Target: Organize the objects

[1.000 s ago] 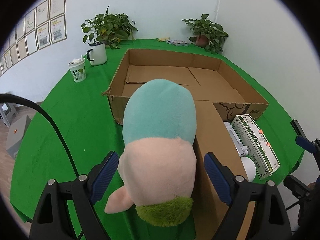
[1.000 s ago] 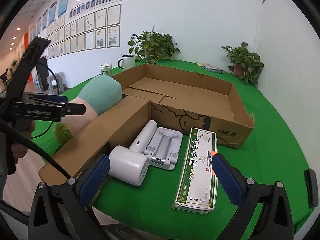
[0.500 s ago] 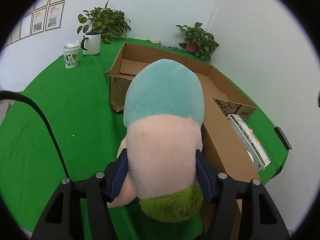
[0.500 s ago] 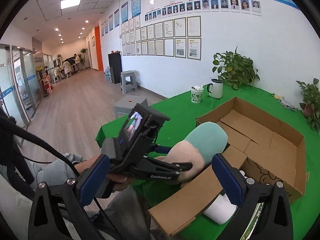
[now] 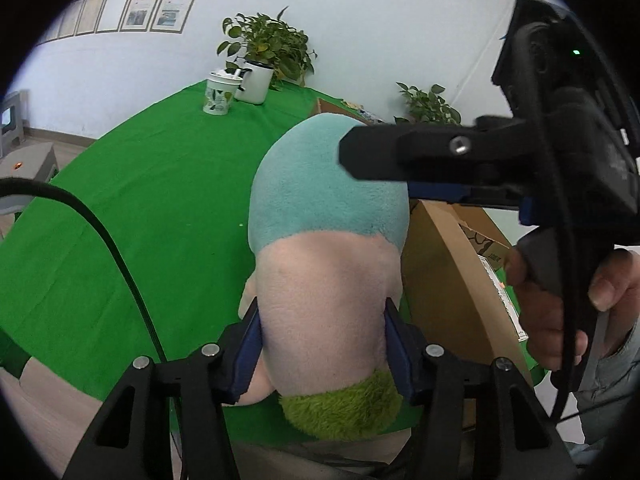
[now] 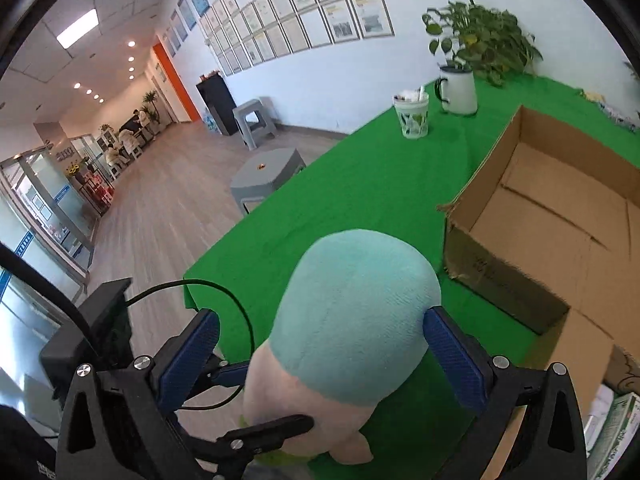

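- Two grippers on one plush toy — it lies on green table, long axis pointing away toward cardboard box.
- Left gripper: jaws closing, pads already pressing toy's pink end.
- Right gripper: spread wide, straddling teal end — box lies just beyond, to the right.

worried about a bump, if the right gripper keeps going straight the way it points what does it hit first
Most likely the plush toy: its teal end already sits between the right gripper's open fingers, with green tablecloth beyond. Depth is hard to judge.

White wall of framed papers, wooden floor, grey stools.
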Demonstrator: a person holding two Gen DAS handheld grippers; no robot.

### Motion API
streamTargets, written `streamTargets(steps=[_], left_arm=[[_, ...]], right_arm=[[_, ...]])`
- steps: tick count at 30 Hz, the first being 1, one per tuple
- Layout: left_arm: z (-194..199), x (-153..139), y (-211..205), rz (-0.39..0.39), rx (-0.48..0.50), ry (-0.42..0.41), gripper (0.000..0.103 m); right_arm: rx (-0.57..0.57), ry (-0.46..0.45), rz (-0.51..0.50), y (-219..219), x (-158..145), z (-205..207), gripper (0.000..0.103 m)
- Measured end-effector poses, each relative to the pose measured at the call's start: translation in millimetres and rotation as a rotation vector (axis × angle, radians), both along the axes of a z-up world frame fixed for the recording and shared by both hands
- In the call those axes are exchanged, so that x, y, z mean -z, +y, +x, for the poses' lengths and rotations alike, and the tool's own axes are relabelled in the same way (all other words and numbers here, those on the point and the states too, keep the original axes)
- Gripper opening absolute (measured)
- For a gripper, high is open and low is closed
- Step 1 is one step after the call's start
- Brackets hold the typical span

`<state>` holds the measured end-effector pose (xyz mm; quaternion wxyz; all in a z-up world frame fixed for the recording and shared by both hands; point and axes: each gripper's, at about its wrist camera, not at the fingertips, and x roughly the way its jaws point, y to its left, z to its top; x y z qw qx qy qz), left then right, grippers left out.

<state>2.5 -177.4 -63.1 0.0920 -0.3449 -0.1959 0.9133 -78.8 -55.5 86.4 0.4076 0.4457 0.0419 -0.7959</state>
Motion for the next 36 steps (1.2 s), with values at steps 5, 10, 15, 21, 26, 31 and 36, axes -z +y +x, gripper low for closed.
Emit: streamTargets(steps=[5,10,15,21,26,31,36], left_arm=[[19.1,1.6,-13.4,0.023,-0.061,0.002,0.054],[25.9,-0.9,-8.2,-0.019,-0.086,-0.002,0.053],[20.2,-7.2,1.7,-0.073,-0.076,-0.013,0.052],[7.0,-27.7,29.4,-0.213,-0.037,0.008,0.051],[-13.7,-63.4,66.9,-0.31,0.03,0.113,0.05],[-49.2,-132.6,113.1,-0.382,0.147,0.324,0.05],[-79.0,-214.4,147.0,-0.384,0.222,0.536,0.05]], right_arm=[[0.009,-0.114,0.107,-47.8,44.6,5.4,0.103],[0.071,-0.09,0.174,-69.7,66.0,17.6,0.099],[0.134,-0.051,0.165,-67.8,71.3,28.5,0.09],[0.197,-0.042,0.065,-42.4,62.6,27.3,0.076],[0.259,0.048,-0.062,3.1,27.2,25.7,0.072],[0.383,0.222,-0.148,63.5,-48.1,16.1,0.071],[0.491,0.467,-0.185,112.4,-151.1,25.7,0.07]])
